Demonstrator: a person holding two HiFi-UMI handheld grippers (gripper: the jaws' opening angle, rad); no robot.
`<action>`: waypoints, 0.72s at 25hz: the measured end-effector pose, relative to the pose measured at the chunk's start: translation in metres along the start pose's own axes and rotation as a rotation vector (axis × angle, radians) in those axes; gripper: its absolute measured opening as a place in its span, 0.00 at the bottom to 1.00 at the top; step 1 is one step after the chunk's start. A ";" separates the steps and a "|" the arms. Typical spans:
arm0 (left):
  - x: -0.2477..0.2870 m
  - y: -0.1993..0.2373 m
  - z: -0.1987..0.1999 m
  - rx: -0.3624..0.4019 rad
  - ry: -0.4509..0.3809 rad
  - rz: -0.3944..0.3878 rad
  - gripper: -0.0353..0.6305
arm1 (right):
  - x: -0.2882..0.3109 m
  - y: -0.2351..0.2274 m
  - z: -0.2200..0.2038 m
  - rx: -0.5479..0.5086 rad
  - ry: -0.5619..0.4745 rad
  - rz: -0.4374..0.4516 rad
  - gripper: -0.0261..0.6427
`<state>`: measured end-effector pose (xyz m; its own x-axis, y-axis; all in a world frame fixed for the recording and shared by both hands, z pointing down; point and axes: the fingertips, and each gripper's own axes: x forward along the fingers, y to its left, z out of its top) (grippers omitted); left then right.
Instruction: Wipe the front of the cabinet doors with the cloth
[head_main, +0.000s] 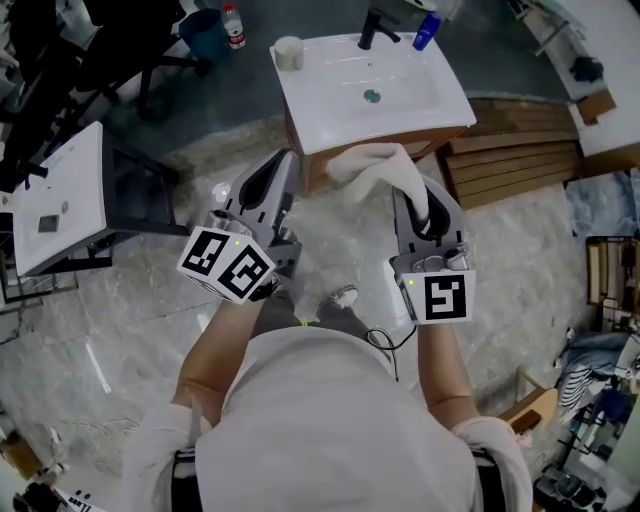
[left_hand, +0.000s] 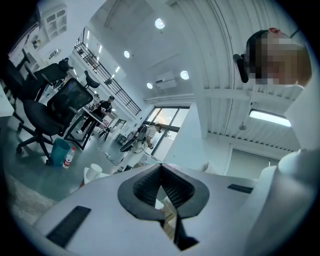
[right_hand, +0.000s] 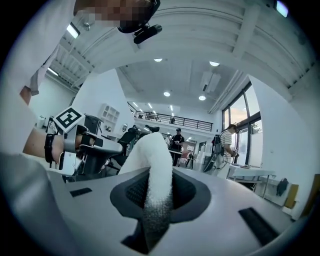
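Clamping the white cloth (head_main: 372, 165) in the right gripper (head_main: 418, 208) jaws, dangling it just before the cabinet (head_main: 308, 166) front under the sink (head_main: 330, 95); holding the left gripper (head_main: 272, 172) jaws pressed together on nothing, alongside.

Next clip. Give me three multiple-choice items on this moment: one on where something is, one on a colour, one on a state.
1. Where does the cup stand?
A) on a rear corner of the sink top
B) on the floor
C) on an office chair

2. What colour is the cloth?
A) blue
B) white
C) red

3. What state is the right hand-held gripper in?
A) open and empty
B) shut and empty
C) shut on the cloth

Answers:
1 A: the head view shows the cup on the sink top beside the basin.
2 B: the cloth shows white in both the head view and the right gripper view.
3 C: in its own view the jaws clamp the cloth between them.
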<state>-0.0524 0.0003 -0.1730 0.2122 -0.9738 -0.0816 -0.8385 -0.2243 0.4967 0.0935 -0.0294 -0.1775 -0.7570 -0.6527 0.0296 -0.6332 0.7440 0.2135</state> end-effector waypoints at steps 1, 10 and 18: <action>-0.003 -0.001 0.004 0.001 -0.004 -0.001 0.08 | 0.000 0.003 0.003 0.001 -0.003 0.002 0.16; -0.022 -0.009 0.029 0.023 -0.029 -0.011 0.08 | -0.002 0.015 0.029 0.000 -0.022 0.007 0.16; -0.019 -0.006 0.032 0.011 -0.034 -0.008 0.08 | 0.004 0.016 0.034 -0.017 -0.039 0.001 0.16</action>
<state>-0.0675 0.0190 -0.2017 0.2019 -0.9727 -0.1145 -0.8425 -0.2321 0.4862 0.0751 -0.0156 -0.2070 -0.7636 -0.6457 -0.0083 -0.6298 0.7418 0.2305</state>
